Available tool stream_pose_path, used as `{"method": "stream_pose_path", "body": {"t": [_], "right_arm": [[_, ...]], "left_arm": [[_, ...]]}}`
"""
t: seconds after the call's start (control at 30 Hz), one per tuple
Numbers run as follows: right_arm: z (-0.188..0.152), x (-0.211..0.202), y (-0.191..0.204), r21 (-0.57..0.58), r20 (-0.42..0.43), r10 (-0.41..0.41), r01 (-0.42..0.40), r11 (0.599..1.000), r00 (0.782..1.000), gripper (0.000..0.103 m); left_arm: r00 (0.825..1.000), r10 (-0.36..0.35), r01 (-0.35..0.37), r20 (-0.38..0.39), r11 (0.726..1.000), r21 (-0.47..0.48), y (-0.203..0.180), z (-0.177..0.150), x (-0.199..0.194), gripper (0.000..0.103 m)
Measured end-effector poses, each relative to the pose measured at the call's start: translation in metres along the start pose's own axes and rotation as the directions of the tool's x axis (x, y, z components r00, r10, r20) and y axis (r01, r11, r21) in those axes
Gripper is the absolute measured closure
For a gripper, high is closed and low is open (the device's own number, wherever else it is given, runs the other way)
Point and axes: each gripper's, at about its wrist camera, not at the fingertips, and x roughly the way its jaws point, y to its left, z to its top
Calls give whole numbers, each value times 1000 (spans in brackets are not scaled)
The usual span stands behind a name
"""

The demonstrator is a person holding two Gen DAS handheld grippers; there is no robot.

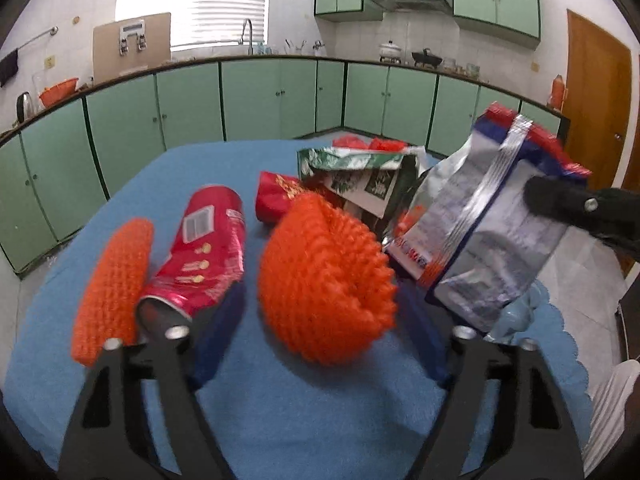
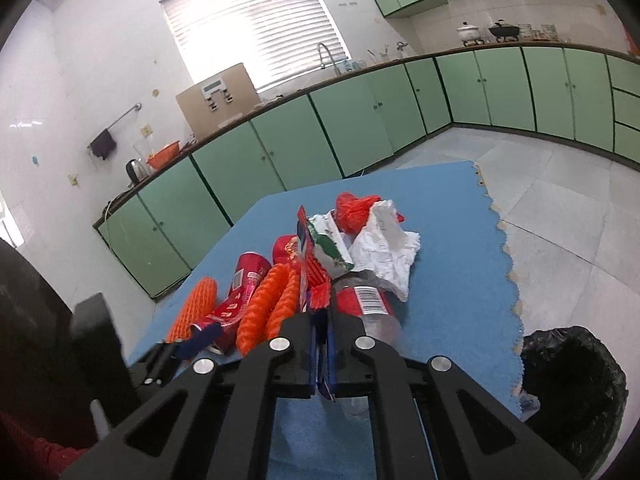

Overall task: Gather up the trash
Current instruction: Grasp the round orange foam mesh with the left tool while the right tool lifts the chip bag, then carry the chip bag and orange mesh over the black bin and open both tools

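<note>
Spreading wide around the crushed red can (image 1: 208, 252) on the blue mat (image 1: 280, 400), the left gripper (image 1: 316, 360) is lined up to grab it, while the right gripper (image 2: 320, 344) pinches a foil snack bag (image 2: 306, 264) edge-on, bin (image 2: 572, 392) below-right.

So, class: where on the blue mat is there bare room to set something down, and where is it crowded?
Free: the near strip of the mat in front of the orange nets, and the mat's far end beyond the red bag. Crowded: the middle, where can, nets, wrappers, paper and bottle touch or overlap.
</note>
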Motion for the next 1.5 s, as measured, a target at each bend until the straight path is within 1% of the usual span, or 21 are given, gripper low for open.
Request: {"method": "stream_pose_path", "body": {"t": [0.03,0.07,0.13,0.17,0.2,0.23,0.3,0.43,0.53,0.6,0.7,0.87,1.03,1.2,1.33,1.37,1.5], "right_arm": [[0,0,-2,3,0,-2,2,1000,1000,99],[0,-1,-2,5,0,-2,2,1000,1000,99],[-1,0,-3,4,-2,-3,3,1000,1000,99],[-2,0,-3,1,-5,-5,5,1000,1000,99],[-2,1,-3,-1,-7,-6,6,1000,1000,99],[-3,2,-2,-4,-8,-7,7,1000,1000,99],[-4,2,-1,-9,-11,-9,9,1000,1000,99],[-4,-1,2,-14,-9,-4,3,1000,1000,99],[-2,-6,3,-20,7,8,-8,1000,1000,99],[1,-11,6,-22,22,18,-18,1000,1000,99],[5,-22,9,-21,50,30,-29,999,998,99],[11,-43,13,-30,91,6,-4,1000,996,99],[13,-63,10,-32,116,-51,56,998,992,99],[15,-93,-1,-19,161,-136,141,990,978,99],[13,-117,-15,-4,191,-222,227,974,956,99],[12,-122,-19,3,195,-242,246,969,950,99],[5,-145,-42,55,201,-337,333,941,920,99]], "left_arm": [[1000,-4,4,-7,1000,-2,0,-2,2,47],[1000,-5,5,-13,1000,-5,-1,-2,4,51],[1000,-5,4,-13,1000,-9,-2,-1,4,65],[1000,-2,1,-7,1000,-14,-2,-1,2,68],[1000,-2,2,-4,1000,-16,-1,0,1,77],[1000,-3,3,-1,1000,-16,-1,0,0,82],[1000,-8,8,4,1000,-22,0,1,-4,84],[1000,-11,11,21,999,-36,11,4,-15,86],[998,-10,13,63,999,-45,15,11,-32,86],[995,-14,19,98,999,-42,15,18,-47,86],[991,-19,23,130,999,-34,11,27,-62,86],[982,-56,58,178,998,-8,-5,40,-84,86],[973,-105,101,207,994,30,-27,50,-96,86],[962,-163,154,220,986,60,-52,55,-99,86],[949,-229,214,215,973,89,-76,56,-98,86],[944,-252,235,213,967,103,-86,57,-97,86],[925,-323,300,199,944,139,-117,56,-91,86]]}}
